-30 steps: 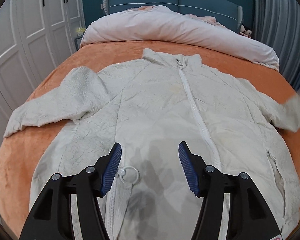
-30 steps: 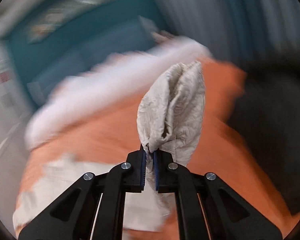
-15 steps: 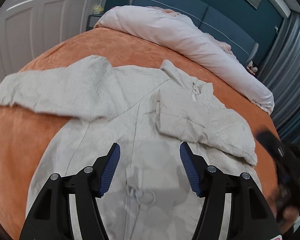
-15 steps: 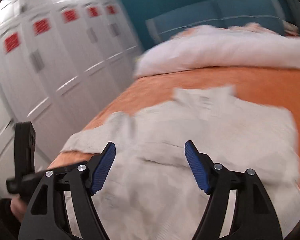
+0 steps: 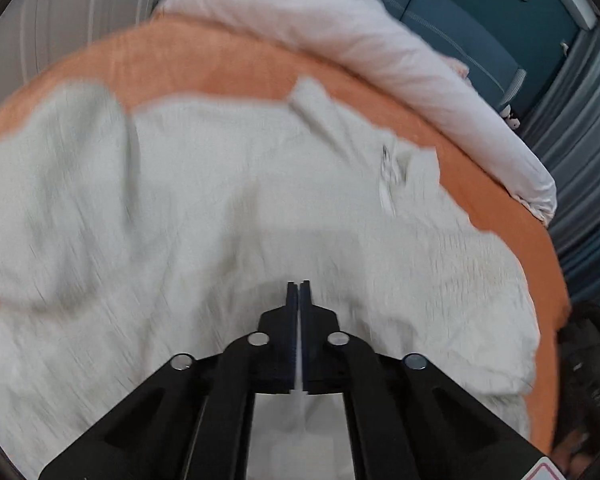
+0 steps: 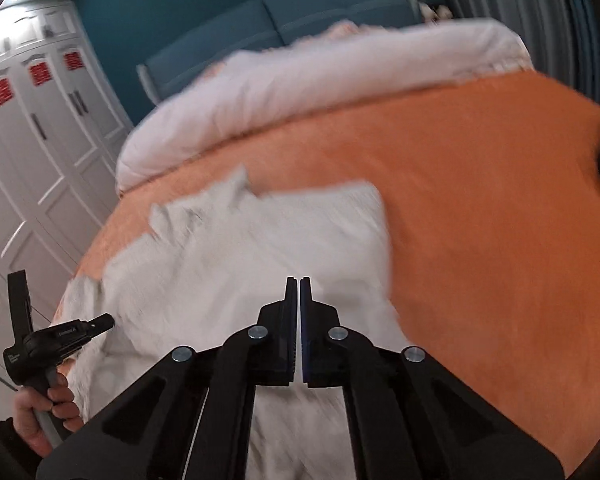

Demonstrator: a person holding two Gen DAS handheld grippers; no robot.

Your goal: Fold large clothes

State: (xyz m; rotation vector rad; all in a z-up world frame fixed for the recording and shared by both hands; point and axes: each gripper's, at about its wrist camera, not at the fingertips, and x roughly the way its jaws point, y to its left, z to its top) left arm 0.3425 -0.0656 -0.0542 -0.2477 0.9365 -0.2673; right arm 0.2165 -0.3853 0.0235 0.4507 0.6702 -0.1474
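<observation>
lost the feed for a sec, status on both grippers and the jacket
Left gripper shut, right gripper shut; whether either pinches cloth, cannot tell. Jacket flat on orange bedspread. Nothing in the way.

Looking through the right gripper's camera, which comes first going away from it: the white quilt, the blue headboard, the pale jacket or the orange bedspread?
1. Pale jacket, right under the right gripper and ahead to the left.
2. Orange bedspread, beyond the jacket and to the right.
3. White quilt, heaped across the bed's far end.
4. Blue headboard, against the back wall.

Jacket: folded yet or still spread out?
Partly folded: jacket has a straight edge along its right side, while its left sleeve lies spread.
</observation>
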